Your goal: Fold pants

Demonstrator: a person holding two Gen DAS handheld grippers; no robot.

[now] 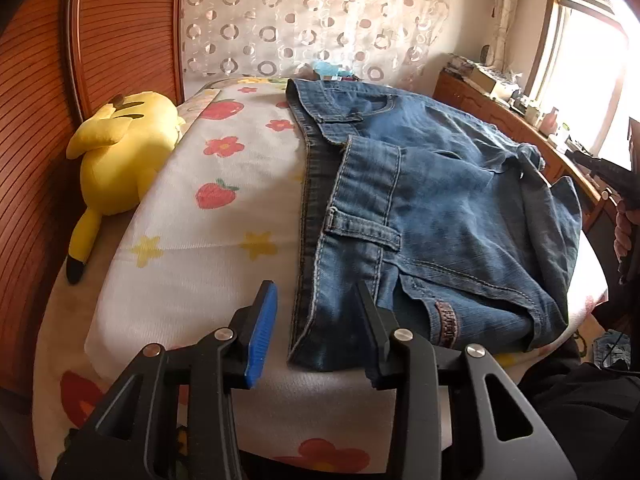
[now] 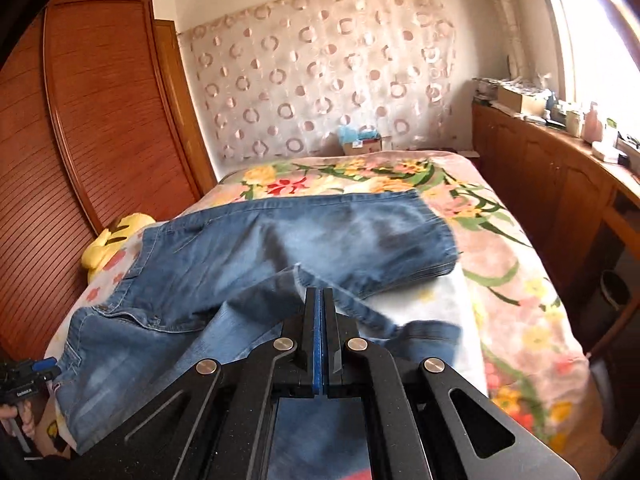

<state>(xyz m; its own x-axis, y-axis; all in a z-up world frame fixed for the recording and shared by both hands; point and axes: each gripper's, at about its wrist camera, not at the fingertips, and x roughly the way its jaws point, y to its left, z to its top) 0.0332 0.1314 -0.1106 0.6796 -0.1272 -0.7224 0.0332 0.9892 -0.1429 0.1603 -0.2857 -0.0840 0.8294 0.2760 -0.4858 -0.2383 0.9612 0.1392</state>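
**Denim half-folded, one leg about to come across**

Denim covered the near part of the bed: the blue jeans [image 1: 440, 200] lay on a white fruit-and-flower blanket [image 1: 224, 184], waistband toward the wooden headboard [image 1: 36, 160], with a yellow plush toy [image 1: 120, 152] well clear beside it. In the right wrist view one leg [image 2: 360, 232] stretched out toward the floral bedspread [image 2: 520, 264], while the other lay rumpled and angled across the nearer cloth.

The left gripper [image 1: 316, 324] stood parted around the near corner of the waistband, its blue pad on one side and the black finger on the other, neither visibly pressing the cloth. The right gripper [image 2: 319, 300] was clamped shut, pads together; its tips sat right at a ridge of the rumpled leg, but whether any denim was pinched between them could not be told.

Judging by the layout, the step in hand was laying one leg over the other. Done well, that would mean taking the hem and the waistband side together, lifting just enough to clear the cloth beneath, matching the outer seams, then smoothing the bunched middle before any crosswise fold.
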